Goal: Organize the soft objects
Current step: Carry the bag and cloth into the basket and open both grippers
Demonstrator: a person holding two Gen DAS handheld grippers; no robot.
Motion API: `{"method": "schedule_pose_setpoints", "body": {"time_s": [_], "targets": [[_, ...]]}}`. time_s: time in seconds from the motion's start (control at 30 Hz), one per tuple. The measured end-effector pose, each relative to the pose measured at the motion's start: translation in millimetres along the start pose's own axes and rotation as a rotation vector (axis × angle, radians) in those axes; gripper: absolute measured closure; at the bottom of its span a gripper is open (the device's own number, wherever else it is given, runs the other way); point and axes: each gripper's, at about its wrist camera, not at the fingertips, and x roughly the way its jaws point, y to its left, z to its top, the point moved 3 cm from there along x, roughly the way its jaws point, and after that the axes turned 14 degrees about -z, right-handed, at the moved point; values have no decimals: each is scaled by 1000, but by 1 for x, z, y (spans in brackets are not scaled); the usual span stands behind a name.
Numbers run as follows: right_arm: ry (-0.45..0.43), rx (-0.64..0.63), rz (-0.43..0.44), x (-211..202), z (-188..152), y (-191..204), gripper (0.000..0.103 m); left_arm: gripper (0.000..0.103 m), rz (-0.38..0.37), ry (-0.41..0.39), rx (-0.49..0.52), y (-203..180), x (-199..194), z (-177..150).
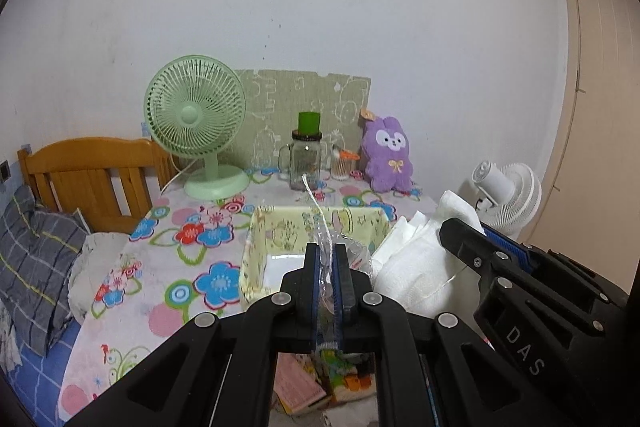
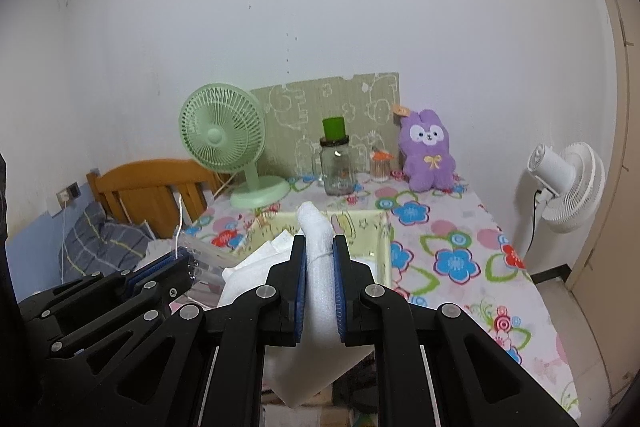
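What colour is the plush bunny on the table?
Purple, with a white face patch and yellow bow; the plush bunny shows best in the right wrist view.

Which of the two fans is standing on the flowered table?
The mint-green desk fan beside the glass jar; the white fan stands off the table's right edge.

Soft, even indoor light; sharp focus, strong fisheye bending, dark corner vignetting.

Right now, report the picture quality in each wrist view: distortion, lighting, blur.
Left wrist view: strong fisheye bending, dark corner vignette; even soft light; the green fan is sharp, the left gripper close but clear, clamping clear plastic. Right wrist view: same curvature, door edge bowed; the right gripper holds white foam sheet, slightly overexposed, texture washed out.
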Motion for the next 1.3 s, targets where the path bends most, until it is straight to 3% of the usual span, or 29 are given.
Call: {"method": "schedule_pose_setpoints", "body": {"time_s": [0.6,1.17,1.3], "targets": [[10,-17,-8,52,23,7,88,100,30,-4,5,25,46,24],[108,-29,24,132,17,19,88,100,85,102,-50,61,114,5],[133,-41,43,149,11,22,88,95,93,134,-70,67,127,-4]]}}
